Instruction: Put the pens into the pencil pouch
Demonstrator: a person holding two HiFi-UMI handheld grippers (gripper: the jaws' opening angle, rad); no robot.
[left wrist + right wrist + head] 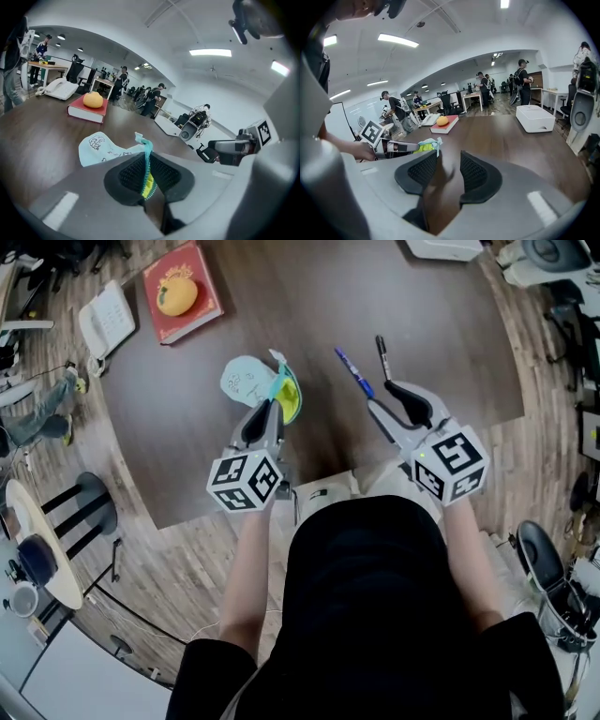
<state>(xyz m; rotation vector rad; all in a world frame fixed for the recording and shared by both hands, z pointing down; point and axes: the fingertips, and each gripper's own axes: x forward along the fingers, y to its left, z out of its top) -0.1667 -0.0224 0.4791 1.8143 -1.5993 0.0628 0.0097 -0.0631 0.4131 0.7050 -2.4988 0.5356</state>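
Note:
A light blue pencil pouch [246, 381] with a yellow-green lining lies on the dark table [450, 343]. Its mouth edge is lifted, and my left gripper [273, 409] is shut on the teal zipper edge [148, 161]. In the left gripper view the pouch [99, 147] hangs ahead of the pads. A blue pen [354, 371] and a black pen [382, 356] lie side by side on the table just beyond my right gripper [387, 399]. That gripper stands open with nothing between its pads [423, 171]. The pens are hidden in the right gripper view.
A red book [204, 298] with an orange [176, 295] on it lies at the table's far left, beside a white desk phone [107, 320]. A white box [536, 118] sits at the far right edge. Chairs stand on the floor around the table.

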